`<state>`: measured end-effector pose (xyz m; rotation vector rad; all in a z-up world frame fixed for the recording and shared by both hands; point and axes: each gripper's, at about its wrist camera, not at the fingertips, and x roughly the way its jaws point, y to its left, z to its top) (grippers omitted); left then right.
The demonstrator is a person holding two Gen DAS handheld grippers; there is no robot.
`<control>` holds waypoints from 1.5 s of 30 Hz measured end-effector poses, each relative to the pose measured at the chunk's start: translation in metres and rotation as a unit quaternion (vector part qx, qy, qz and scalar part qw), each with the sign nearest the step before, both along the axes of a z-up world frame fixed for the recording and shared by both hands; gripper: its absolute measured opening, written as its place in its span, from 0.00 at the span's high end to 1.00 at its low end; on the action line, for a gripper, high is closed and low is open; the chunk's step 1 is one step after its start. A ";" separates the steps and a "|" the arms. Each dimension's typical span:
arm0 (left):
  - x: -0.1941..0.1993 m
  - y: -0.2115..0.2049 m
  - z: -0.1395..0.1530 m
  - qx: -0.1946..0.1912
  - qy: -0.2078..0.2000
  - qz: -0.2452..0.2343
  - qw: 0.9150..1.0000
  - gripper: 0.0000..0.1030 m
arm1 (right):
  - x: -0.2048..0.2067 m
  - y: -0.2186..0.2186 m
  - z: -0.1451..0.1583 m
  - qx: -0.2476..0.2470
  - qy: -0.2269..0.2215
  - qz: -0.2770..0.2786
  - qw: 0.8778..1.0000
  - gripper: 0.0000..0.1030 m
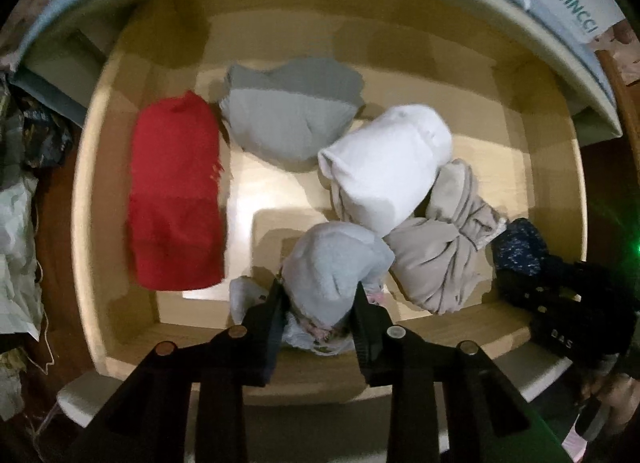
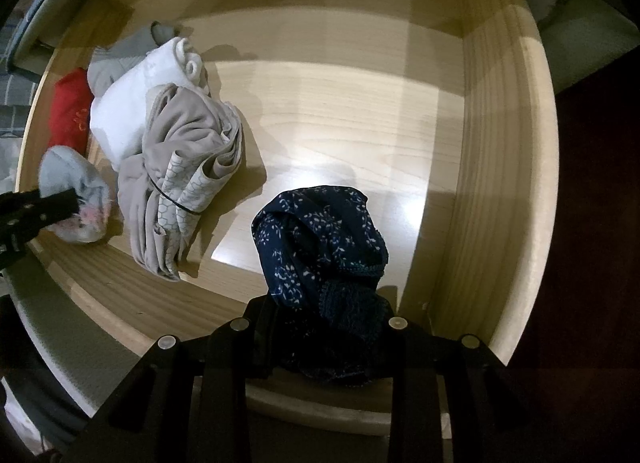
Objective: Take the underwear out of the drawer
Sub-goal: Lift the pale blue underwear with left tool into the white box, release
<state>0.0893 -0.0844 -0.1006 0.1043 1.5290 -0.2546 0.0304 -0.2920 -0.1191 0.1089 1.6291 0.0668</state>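
left gripper (image 1: pixel 320 295): jaws closed on pale grey underwear (image 1: pixel 334 267) near drawer (image 1: pixel 552 167) front | right gripper (image 2: pixel 324 319): jaws grip navy floral underwear (image 2: pixel 320 239) | hexagon-print lining of beige garment (image 2: pixel 180 167): right view only

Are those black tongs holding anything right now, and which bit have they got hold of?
Yes, both. The left tongs pinch a pale grey bundle at its near end. The right tongs grip dark blue patterned underwear by its near, lacy end.

"XINCCI" on white panel (image 1: pixel 576 9); "DAS" on right tool (image 1: pixel 560 333).
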 end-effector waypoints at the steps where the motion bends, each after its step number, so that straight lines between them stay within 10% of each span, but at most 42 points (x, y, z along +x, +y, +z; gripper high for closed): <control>1: -0.001 0.000 0.006 0.002 -0.013 -0.005 1.000 0.71 | 0.000 0.001 -0.001 -0.001 0.000 0.000 1.000 0.74; 13: -0.009 0.010 0.086 0.004 -0.120 -0.049 0.992 0.71 | 0.000 0.002 -0.002 -0.002 0.002 0.003 1.000 0.74; 30: 0.007 0.009 0.254 -0.036 -0.350 -0.059 0.934 0.71 | 0.000 0.001 -0.002 -0.002 0.002 0.002 1.000 0.74; 36: 0.045 0.009 0.279 -0.047 -0.378 -0.041 0.924 0.70 | 0.000 0.001 -0.001 -0.001 0.001 0.001 1.000 0.74; 45: 0.101 -0.001 0.267 -0.042 -0.361 -0.025 0.931 0.70 | -0.001 0.001 -0.003 0.000 0.001 0.001 1.000 0.74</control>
